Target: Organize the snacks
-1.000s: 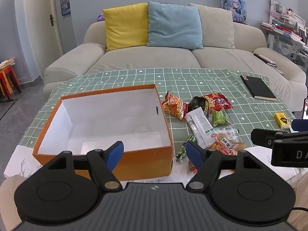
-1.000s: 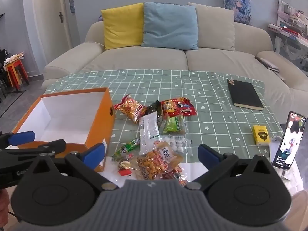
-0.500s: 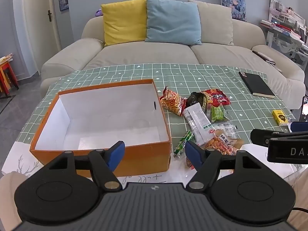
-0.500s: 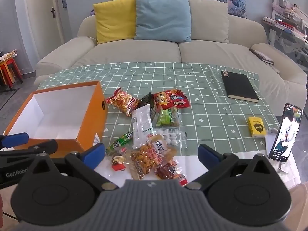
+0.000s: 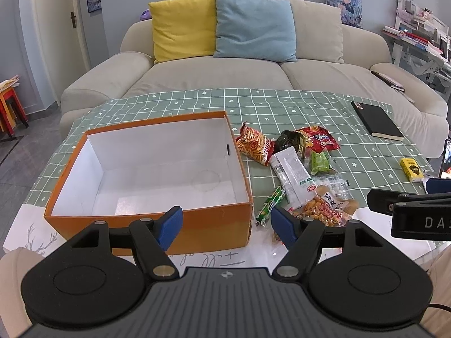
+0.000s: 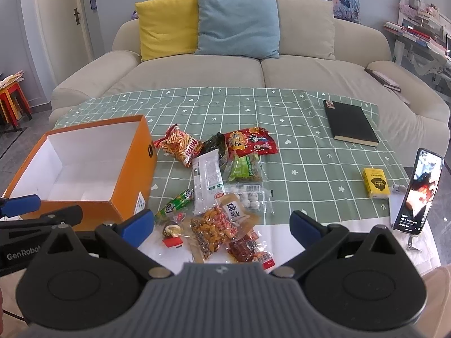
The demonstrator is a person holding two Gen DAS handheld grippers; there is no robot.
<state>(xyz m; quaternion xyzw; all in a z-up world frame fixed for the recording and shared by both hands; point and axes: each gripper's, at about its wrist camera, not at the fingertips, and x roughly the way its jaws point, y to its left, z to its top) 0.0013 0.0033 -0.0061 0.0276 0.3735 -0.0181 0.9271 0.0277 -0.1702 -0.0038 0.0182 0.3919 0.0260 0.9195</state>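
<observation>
An open, empty orange box (image 5: 197, 225) with a white inside stands on the left of the table; it also shows in the right wrist view (image 6: 132, 169). Several snack packets lie in a pile to its right: an orange chips bag (image 6: 181, 146), a red bag (image 6: 249, 140), a white packet (image 6: 208, 180), a green packet (image 6: 243, 169), a green stick pack (image 6: 176, 204) and a clear nut mix bag (image 6: 217, 225). My left gripper (image 5: 227, 222) is open and empty above the box's near wall. My right gripper (image 6: 222, 221) is open and empty above the near snacks.
A black notebook (image 6: 351, 122) lies at the table's back right. A yellow small box (image 6: 375, 183) and a phone on a stand (image 6: 418, 191) are at the right edge. A sofa with cushions (image 6: 236, 19) stands behind the table.
Both grippers have risen and moved forward a little over the table. Both stay open and empty. Nothing on the table has moved.
</observation>
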